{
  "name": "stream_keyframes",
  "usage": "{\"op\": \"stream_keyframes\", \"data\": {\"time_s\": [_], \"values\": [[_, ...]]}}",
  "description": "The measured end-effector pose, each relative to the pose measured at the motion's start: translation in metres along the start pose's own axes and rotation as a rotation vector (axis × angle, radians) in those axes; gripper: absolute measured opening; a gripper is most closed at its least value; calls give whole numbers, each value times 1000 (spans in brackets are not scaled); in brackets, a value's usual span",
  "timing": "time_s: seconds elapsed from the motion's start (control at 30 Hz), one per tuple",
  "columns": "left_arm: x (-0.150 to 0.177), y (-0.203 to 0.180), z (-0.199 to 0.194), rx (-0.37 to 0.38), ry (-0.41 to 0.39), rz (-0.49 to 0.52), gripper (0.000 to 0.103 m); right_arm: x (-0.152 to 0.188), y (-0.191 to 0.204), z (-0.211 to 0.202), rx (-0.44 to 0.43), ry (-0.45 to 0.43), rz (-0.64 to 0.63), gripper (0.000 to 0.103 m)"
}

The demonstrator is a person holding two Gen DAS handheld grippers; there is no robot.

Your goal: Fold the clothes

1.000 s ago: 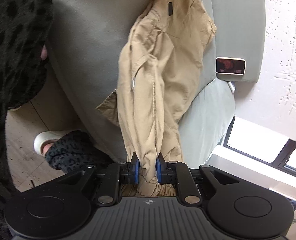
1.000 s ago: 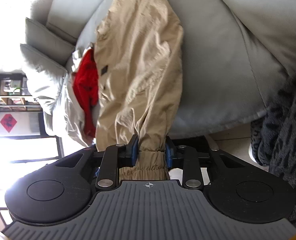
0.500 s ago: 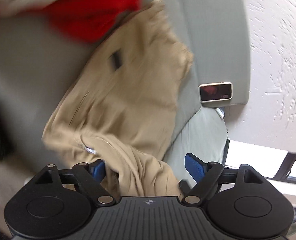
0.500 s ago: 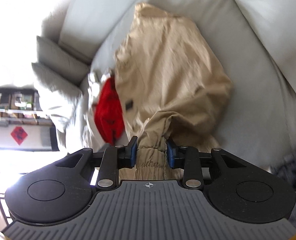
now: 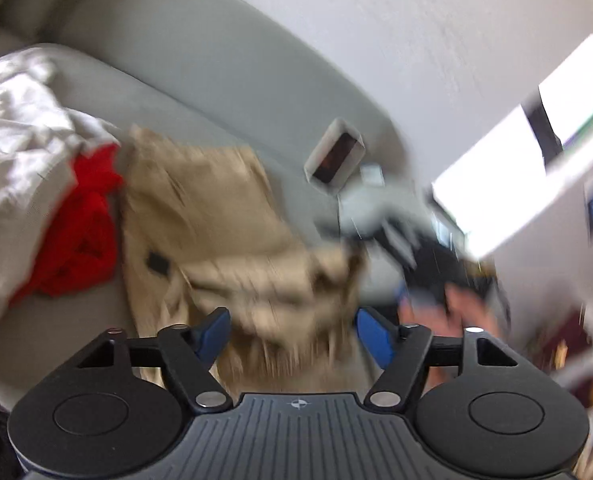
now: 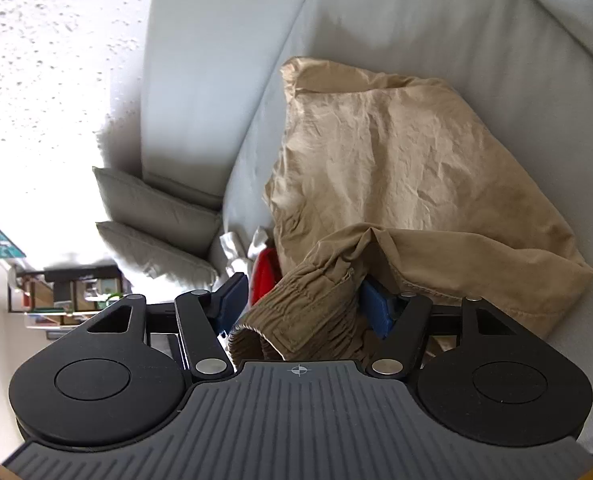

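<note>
- Grey sofa (image 6: pixel 224 60) fills both views; seat and back cushions bare around the clothes.
- Two grey pillows (image 6: pixel 156 216) stacked at the far end of the sofa, right wrist view.
- Tan trousers (image 6: pixel 396 168) lie crumpled on the sofa seat, cuffed leg end (image 6: pixel 296 308) bunched up toward the right gripper. Left wrist view is motion-blurred; trousers (image 5: pixel 216 216) show there as a rumpled heap on the seat.
- White garment (image 5: pixel 16 152) piled on the seat beside the trousers, red garment (image 5: pixel 76 232) between the two, touching both.
- Left gripper (image 5: pixel 292 330): jaws spread wide, blue pads (image 5: pixel 216 328) apart, tan cloth in front of them, nothing clamped.
- Right gripper (image 6: pixel 302 300): jaws spread, blue pads (image 6: pixel 376 308) apart; elastic cuff sits loose in the gap, not pinched.
- Small dark-screened device (image 5: pixel 336 156) on the sofa arm past the trousers, blurred.
- Person's hand (image 5: pixel 448 308) on the other gripper at the right edge of the left wrist view, blurred.
</note>
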State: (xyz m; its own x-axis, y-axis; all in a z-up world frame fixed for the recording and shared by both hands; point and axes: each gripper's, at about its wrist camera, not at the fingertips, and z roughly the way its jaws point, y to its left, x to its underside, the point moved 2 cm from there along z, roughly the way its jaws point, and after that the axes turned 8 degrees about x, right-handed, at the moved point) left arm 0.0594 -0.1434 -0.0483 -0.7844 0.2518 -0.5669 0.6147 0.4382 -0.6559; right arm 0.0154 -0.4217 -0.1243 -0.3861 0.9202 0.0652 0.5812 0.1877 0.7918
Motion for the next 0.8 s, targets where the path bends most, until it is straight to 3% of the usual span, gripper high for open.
{"op": "stream_keyframes", "data": {"time_s": [0.1, 0.43, 0.47, 0.57, 0.67, 0.8], "values": [[14, -12, 4, -2, 62, 121, 55, -2, 0, 12, 32, 0, 15, 69], [-24, 17, 41, -204, -117, -18, 52, 3, 4, 0, 43, -13, -58, 73], [-27, 19, 43, -219, -130, -29, 52, 4, 3, -5, 38, -19, -67, 78], [-20, 18, 35, -202, -115, -12, 53, 8, -2, -25, 7, -33, -96, 83], [-12, 14, 22, -186, -128, 18, 58, 12, -7, -45, -14, -43, -147, 83], [-4, 12, 2, -236, -190, 70, 69, 15, -15, -71, -17, -70, -237, 83]]}}
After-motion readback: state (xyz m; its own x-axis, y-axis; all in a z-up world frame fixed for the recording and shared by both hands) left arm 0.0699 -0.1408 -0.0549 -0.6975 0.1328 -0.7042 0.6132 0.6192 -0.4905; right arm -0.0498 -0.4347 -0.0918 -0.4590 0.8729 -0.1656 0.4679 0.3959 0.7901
